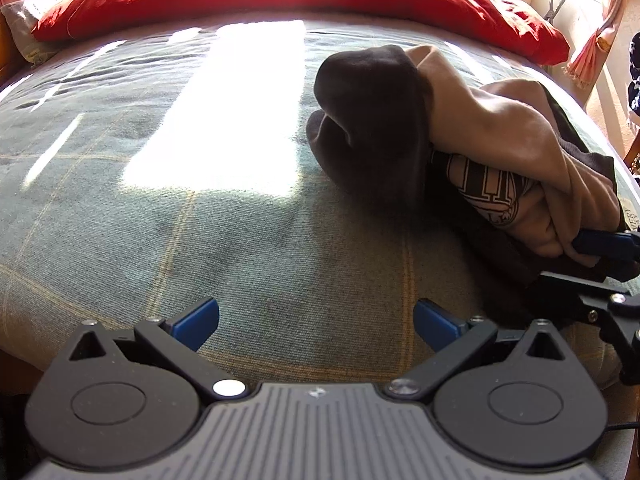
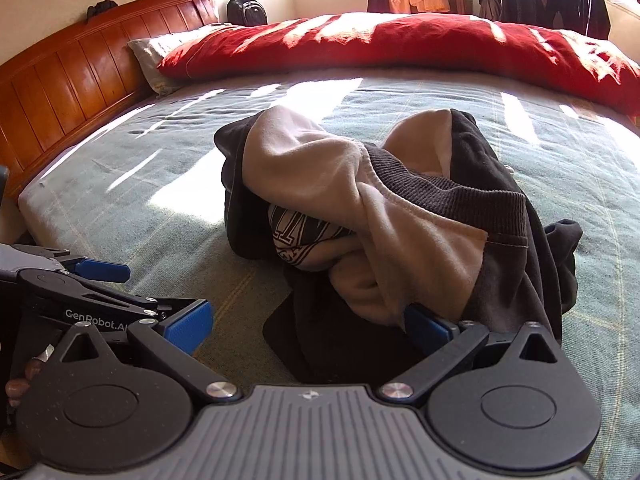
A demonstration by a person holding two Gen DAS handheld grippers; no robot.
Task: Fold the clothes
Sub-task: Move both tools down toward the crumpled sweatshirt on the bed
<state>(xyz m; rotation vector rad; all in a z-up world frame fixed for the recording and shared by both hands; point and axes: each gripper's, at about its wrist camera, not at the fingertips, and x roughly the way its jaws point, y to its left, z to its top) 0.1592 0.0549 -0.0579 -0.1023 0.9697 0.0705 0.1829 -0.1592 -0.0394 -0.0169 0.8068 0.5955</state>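
Sweatshirt (image 2: 384, 216), black outside with a pale fleece lining, heaped inside-out near the front edge of the bed (image 2: 132, 184), on the green checked cover; printed lettering peeking from under the top fold. Nothing flattened yet, so folding judged barely begun.

Right hand-held gripper (image 2: 304, 328) spread wide, one blue pad (image 2: 428, 326) touching or tucked under the pale fabric at the near edge, the other pad over bare cover; no cloth pinched. Probably set there to catch a hem and drag the heap flat.

Left hand-held gripper (image 1: 316, 322) likewise wide open, empty, low over the cover, just beside the heap on its left. Likely waiting for a second corner.

Red blanket (image 2: 400, 44) bunched along the far side, well apart from the work. Wooden headboard (image 2: 80, 80) to the left.
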